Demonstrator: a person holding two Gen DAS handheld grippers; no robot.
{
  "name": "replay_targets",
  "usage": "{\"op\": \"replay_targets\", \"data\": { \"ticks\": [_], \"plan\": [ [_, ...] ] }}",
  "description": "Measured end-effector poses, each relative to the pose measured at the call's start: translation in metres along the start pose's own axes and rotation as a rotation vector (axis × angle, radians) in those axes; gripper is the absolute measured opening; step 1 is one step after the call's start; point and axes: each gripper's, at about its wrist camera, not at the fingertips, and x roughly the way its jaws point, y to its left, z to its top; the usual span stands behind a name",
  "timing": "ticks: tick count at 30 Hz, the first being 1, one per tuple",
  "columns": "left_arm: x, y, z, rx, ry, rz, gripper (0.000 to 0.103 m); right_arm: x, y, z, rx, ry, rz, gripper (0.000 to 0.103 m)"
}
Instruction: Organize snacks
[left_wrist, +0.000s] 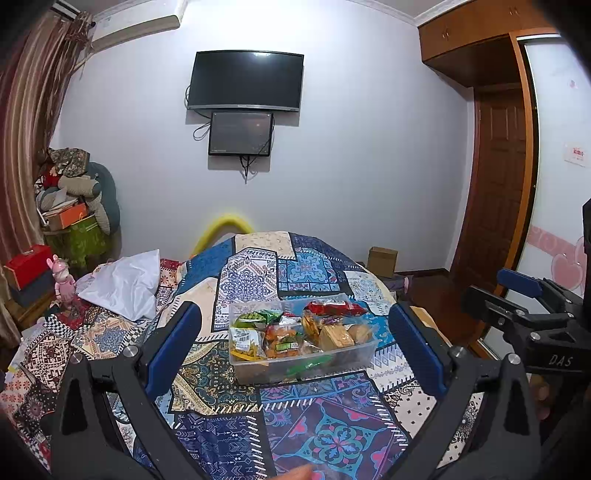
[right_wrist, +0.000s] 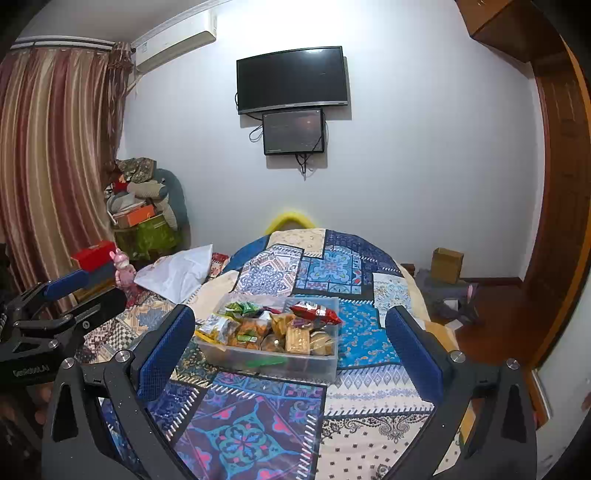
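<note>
A clear plastic box sits on the patchwork bedspread and holds several snack packets: a red packet, green packets, and orange and tan biscuit packs. My left gripper is open and empty, its blue pads either side of the box in view but short of it. My right gripper is open and empty, also short of the box. The red packet lies on top at the back. Each gripper shows at the other view's edge.
A white pillow lies left on the bed. A pink toy and red box stand at far left. A cardboard box sits on the floor beyond the bed. A wooden door is at right.
</note>
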Motion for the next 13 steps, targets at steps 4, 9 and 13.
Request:
{"op": "replay_targets", "data": {
  "ticks": [4, 9, 13],
  "plan": [
    [0.0004, 0.001, -0.0015, -0.003, 0.006, -0.01, 0.102, 0.0, -0.0001, 0.0003, 0.0, 0.0, 0.0, 0.103],
    [0.0002, 0.0025, -0.0031, -0.008, 0.008, -0.012, 0.102, 0.0004, -0.0002, -0.0003, -0.001, 0.001, 0.0, 0.103],
    [0.002, 0.0053, -0.0036, -0.017, 0.02, -0.014, 0.102, 0.0006, -0.0004, -0.0002, 0.0, 0.002, 0.0, 0.103]
  ]
}}
